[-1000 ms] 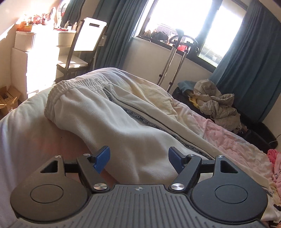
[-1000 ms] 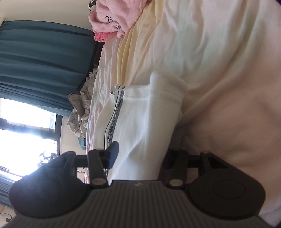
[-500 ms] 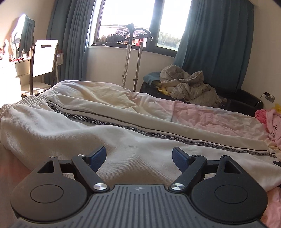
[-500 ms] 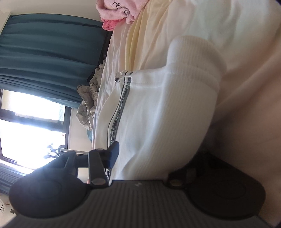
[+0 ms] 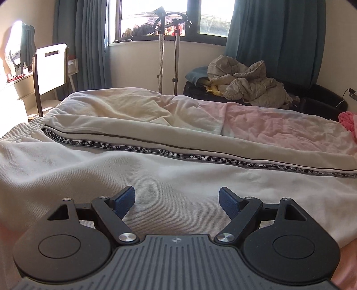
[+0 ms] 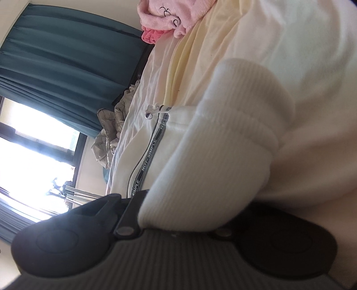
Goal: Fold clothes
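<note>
Sunlit bedroom around me, teal curtains framing a bright window, and a bed with a cream and pink cover filling the middle of my left view. Across it lie the cream sweatpants, stretched out sideways, the black "NOT-SIMPLE" tape running along the leg from the gathered waistband at the left edge toward the right.

My left gripper hovers just over the near leg, blue pads spread wide, nothing between them but the cloth below. Its jaws have just been opening a little further. Plenty of free fabric on either side of me, and the near edge of the pants runs under my tool.

Over on my right gripper, the view is rolled on its side. The ribbed cuff of the pants bulges right up against the camera, and my jaws have just been closing on it: they pinch the cuff end, the tips buried under the white knit. The drawstring toggle dangles past the tape.

Beyond the bed's far edge: a white-backed chair at the left, a metal stand under the window, a heap of grey clothes on a dark couch. A pink fluffy garment sits near the cover's edge.
</note>
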Demonstrator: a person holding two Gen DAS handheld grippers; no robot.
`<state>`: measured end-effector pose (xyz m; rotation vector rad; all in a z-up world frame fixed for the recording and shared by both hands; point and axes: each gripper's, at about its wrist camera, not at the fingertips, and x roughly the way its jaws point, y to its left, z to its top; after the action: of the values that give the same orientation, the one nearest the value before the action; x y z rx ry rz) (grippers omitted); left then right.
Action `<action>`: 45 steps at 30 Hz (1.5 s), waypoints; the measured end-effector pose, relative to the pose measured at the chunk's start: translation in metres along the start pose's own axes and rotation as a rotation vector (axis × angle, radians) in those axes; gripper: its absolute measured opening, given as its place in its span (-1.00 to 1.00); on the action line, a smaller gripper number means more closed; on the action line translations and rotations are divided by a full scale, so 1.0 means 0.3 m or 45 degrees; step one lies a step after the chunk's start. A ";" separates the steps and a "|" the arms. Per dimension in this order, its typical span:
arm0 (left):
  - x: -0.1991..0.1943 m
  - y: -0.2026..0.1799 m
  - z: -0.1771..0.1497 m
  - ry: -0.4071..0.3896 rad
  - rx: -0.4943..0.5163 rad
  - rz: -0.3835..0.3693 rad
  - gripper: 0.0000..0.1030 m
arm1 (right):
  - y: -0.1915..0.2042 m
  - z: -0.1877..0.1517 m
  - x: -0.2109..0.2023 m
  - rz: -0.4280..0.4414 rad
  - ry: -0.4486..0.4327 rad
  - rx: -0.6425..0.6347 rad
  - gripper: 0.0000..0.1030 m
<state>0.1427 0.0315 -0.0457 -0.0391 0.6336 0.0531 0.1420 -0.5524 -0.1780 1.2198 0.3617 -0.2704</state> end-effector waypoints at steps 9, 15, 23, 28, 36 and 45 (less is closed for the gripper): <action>0.033 -0.034 -0.066 0.049 0.131 0.037 0.71 | 0.138 -0.030 -0.032 -0.103 -0.117 -0.243 -0.83; 0.067 -0.015 -0.073 0.076 0.088 0.015 0.76 | 0.231 -0.078 -0.050 -0.191 -0.233 -0.446 -0.83; 0.068 0.010 -0.039 0.103 0.083 -0.040 0.76 | 0.434 -0.200 -0.119 -0.280 -0.397 -0.870 -0.85; 0.034 0.054 -0.016 0.084 0.011 -0.107 0.76 | 0.634 -0.299 -0.154 -0.285 -0.494 -1.129 -0.85; -0.017 0.217 0.022 -0.011 -0.283 -0.252 0.76 | 0.909 -0.623 -0.207 -0.097 -0.606 -1.512 -0.85; -0.132 0.481 0.031 -0.248 -0.671 -0.286 0.76 | 0.985 -1.130 -0.210 0.172 -0.544 -1.878 -0.85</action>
<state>0.1075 0.1747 -0.0177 -0.6067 0.4033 0.0054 0.1578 -0.1354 0.0012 -0.2756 0.0326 -0.0788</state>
